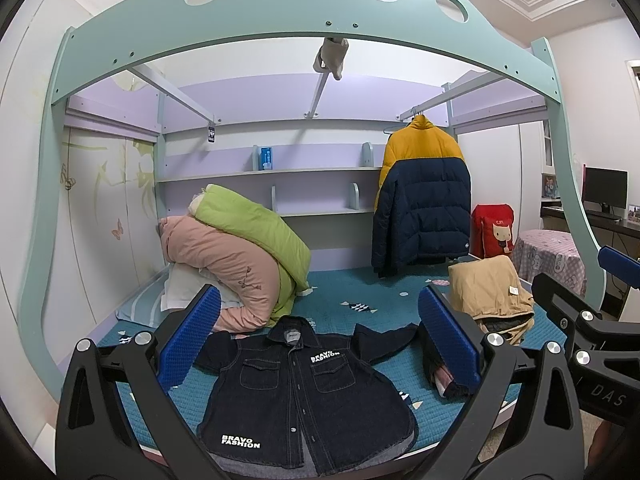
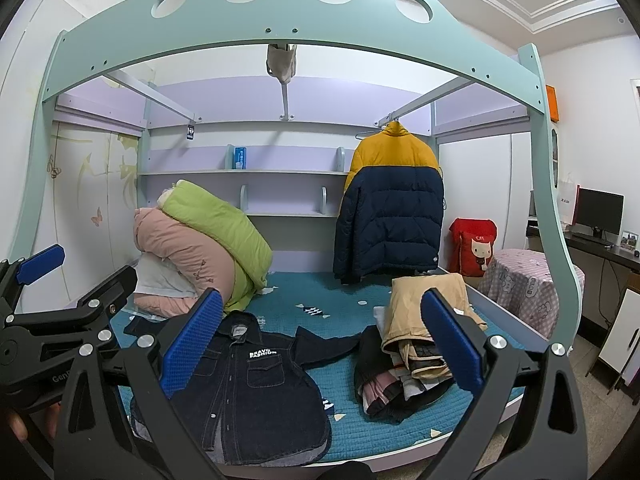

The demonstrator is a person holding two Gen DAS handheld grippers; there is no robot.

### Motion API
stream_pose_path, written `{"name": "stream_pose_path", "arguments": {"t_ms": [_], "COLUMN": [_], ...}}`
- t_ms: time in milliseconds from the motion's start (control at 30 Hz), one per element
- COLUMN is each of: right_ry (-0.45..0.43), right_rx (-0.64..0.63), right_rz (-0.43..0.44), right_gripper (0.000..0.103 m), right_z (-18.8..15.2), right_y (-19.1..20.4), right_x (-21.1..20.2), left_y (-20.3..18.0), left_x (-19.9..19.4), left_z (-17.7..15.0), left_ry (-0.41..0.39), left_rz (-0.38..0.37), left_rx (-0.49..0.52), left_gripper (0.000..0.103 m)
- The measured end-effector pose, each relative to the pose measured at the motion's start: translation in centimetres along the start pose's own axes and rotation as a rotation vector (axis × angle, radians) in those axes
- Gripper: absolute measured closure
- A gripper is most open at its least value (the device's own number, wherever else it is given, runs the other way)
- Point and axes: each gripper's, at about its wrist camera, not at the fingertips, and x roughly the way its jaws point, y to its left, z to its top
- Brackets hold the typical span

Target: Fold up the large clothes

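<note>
A dark denim jacket (image 1: 304, 384) lies spread flat, front up, on the near part of the bed, collar toward the shelves and hem at the front edge. Pale contrast stitching outlines its two chest pockets and the buttoned placket; white block lettering reads "BRAVO FASHION" above one pocket and near the hem. One sleeve (image 1: 384, 338) stretches sideways toward a heap of folded clothes (image 2: 416, 344), where a tan garment sits on top of darker and pinkish layers. The mattress cover (image 1: 372, 300) beneath is teal, quilted, and dotted with small fish shapes.

Further back, a pink duvet (image 1: 224, 276) and a green one (image 1: 256, 228) are rolled into soft, puffy bundles over a white pillow. A quilted puffer coat (image 1: 420, 200), mustard above and navy below, hangs from a rail under the upper bunk. The bed frame (image 1: 332, 12) is smooth pale-green board pierced with round holes.

The left gripper (image 1: 318, 332) is held level above the jacket, its jaws spread wide with nothing between them; the fingers (image 1: 192, 340) carry ribbed blue pads on black arms. The right gripper (image 2: 322, 340) sits just beside it, to the right, equally spread and empty, aimed between the jacket and the clothes heap. Neither touches fabric.
</note>
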Motion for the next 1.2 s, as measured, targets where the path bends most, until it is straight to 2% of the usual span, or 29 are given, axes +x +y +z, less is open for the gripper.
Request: {"name": "stream_pose_path", "arguments": {"t_ms": [1200], "right_ry": [-0.003], "right_rx": [-0.001], "right_rz": [-0.001], "right_gripper": [0.007], "right_z": [0.28], "right_y": [-0.06], "right_x": [-0.02], "left_y": [0.06], "left_x": [-0.14], "left_z": [-0.39], "left_ry": [-0.003], "left_rz": [0.000], "left_rx": [-0.003], "left_gripper": [0.005]}}
